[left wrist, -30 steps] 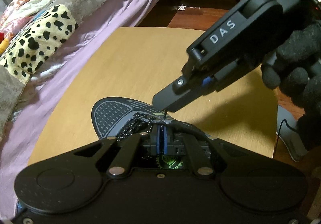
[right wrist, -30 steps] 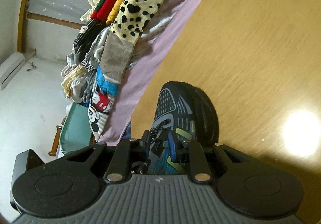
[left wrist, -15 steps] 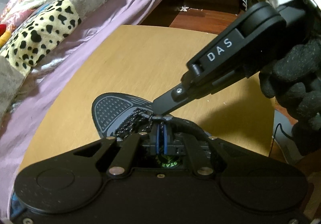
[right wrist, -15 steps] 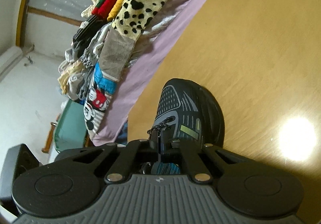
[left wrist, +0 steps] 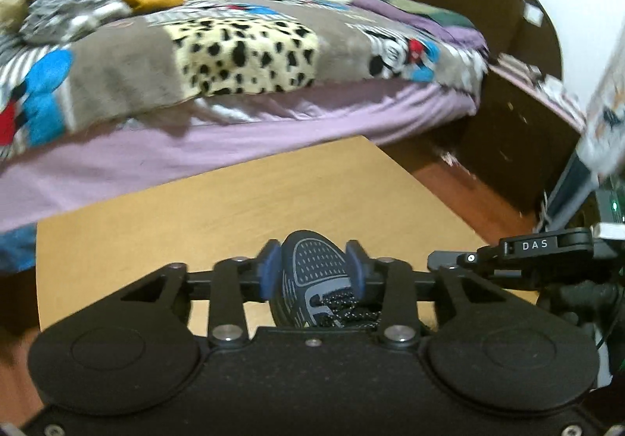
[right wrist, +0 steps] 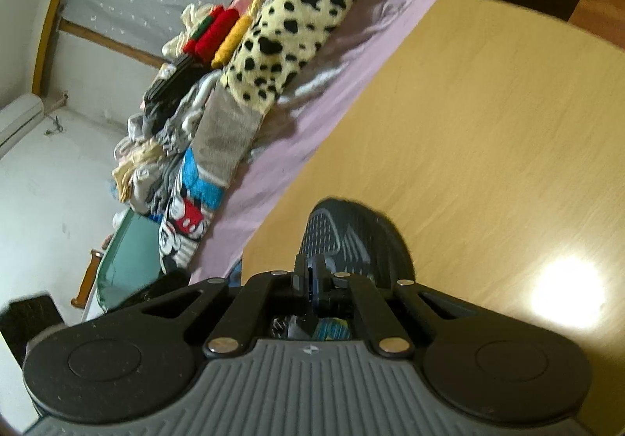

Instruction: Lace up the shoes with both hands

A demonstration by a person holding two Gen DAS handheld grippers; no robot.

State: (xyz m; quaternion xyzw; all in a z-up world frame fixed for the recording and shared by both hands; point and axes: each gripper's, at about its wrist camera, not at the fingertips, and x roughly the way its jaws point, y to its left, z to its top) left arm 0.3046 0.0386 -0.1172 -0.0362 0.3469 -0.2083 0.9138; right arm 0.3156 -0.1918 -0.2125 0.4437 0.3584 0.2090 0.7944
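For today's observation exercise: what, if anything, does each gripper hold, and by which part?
The left gripper is open and holds nothing. The right gripper is shut over the shoe; whether it pinches a lace cannot be told.

one shoe (left wrist: pixel 312 276), two grippers, one table (left wrist: pixel 273 194)

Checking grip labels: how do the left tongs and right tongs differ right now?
The left tongs are open, their blue pads apart on either side of the shoe's toe as seen from their camera; their jaws have just been opening. The right tongs are shut, pads together. Nothing shows between the left pads; whether the right ones pinch the lace is hidden. Both point at the same shoe on the table.
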